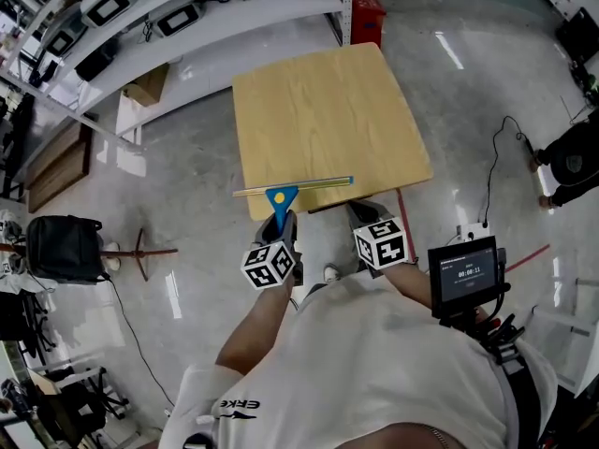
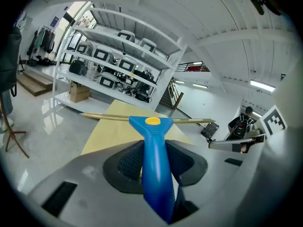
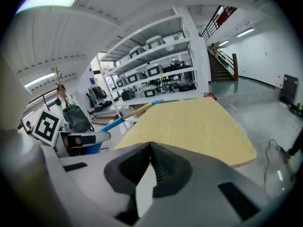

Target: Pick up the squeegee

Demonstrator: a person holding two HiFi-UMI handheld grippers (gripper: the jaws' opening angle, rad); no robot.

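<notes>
The fingers (image 2: 127,167) of the left gripper (image 1: 280,221) clamp the blue handle of the squeegee (image 2: 155,141), its long blade held crosswise over the near edge of the wooden table (image 1: 328,110). The right gripper (image 3: 150,149) is pressed shut and empty. The pickup looks done, with little left to do.

squeegee (image 2: 154,160): blue handle, yellow dot, golden blade | table (image 1: 328,110): pale wood grain | floor (image 1: 468,110): glossy grey

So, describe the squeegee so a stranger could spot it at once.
Find the square wooden table. At its near edge the left gripper clamps the squeegee. It has a blue handle with a yellow dot, topped by a long thin brass-coloured bar, and is the only blue thing there.
</notes>
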